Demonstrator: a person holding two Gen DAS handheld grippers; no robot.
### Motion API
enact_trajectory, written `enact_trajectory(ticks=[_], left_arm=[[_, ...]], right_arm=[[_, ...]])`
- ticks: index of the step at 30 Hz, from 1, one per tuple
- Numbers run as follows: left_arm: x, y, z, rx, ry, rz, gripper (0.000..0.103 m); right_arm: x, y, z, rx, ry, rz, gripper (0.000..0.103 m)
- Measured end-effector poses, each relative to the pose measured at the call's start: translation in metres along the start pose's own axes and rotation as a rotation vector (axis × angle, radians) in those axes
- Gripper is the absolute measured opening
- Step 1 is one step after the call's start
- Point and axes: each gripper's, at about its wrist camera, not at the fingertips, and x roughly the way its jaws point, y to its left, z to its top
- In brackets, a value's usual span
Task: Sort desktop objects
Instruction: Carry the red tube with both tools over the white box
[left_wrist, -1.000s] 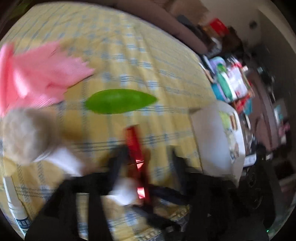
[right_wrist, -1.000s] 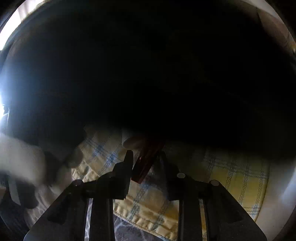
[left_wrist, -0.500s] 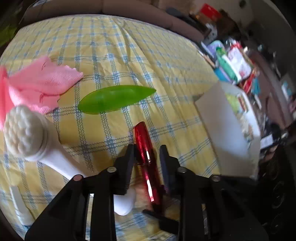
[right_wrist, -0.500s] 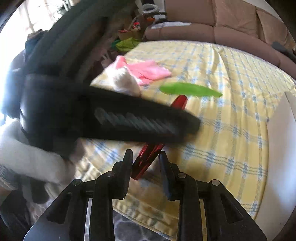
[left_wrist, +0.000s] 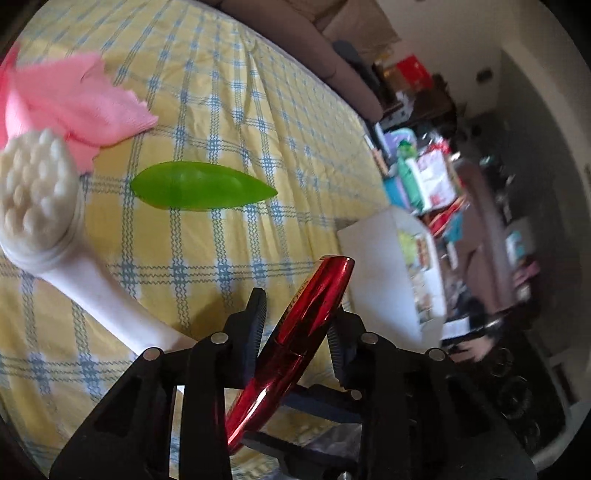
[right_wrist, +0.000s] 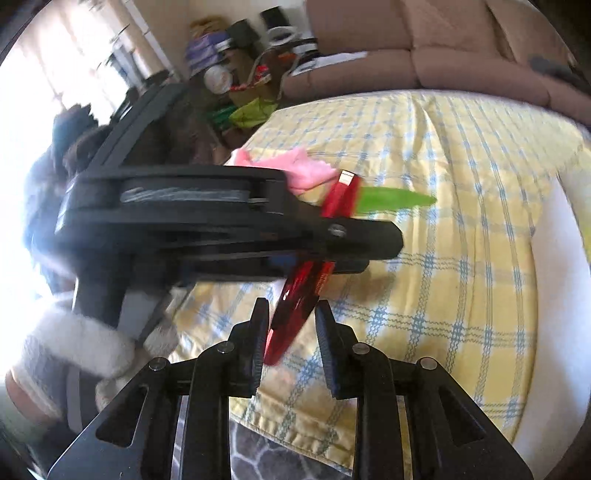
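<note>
Both grippers, left (left_wrist: 295, 325) and right (right_wrist: 290, 325), pinching one red tube (left_wrist: 314, 317); on tablecloth (left_wrist: 229, 122): one green leaf (left_wrist: 199, 186), one pink cloth (left_wrist: 77, 107), one white brush (left_wrist: 55, 229).

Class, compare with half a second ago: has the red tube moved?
Yes. In the left wrist view the red tube has tipped rightward toward the white box, off the cloth.

Red tube (left_wrist: 314, 317) between left claw (left_wrist: 295, 317)
</note>
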Motion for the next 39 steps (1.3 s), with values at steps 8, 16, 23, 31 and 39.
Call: enact_trajectory(ticks=[8,16,23,31,39], left_arm=[[0.009,-0.011,-0.002,-0.051,0.001,-0.103,0.026],[0.003,-0.051,0.003,-0.020,0.011,-0.203,0.026],[0.052,-0.141,0.014,0.047,0.072,-0.262,0.026],[0.165,-0.199,0.013,0.019,0.181,-0.284,0.026],[0.214,-0.208,0.004,0.030,0.210,-0.216,0.028]], right_arm=[[-0.011,-0.001,0.018,-0.006,-0.006,-0.026,0.023],[-0.093,-0.012,0.027,-0.066,-0.091,-0.055,0.022],[-0.176,-0.088,0.024,0.040,-0.148,-0.141,0.022],[-0.205,-0.183,-0.005,0.199,-0.119,-0.196,0.022],[-0.197,-0.232,-0.032,0.269,-0.078,-0.202,0.022]])
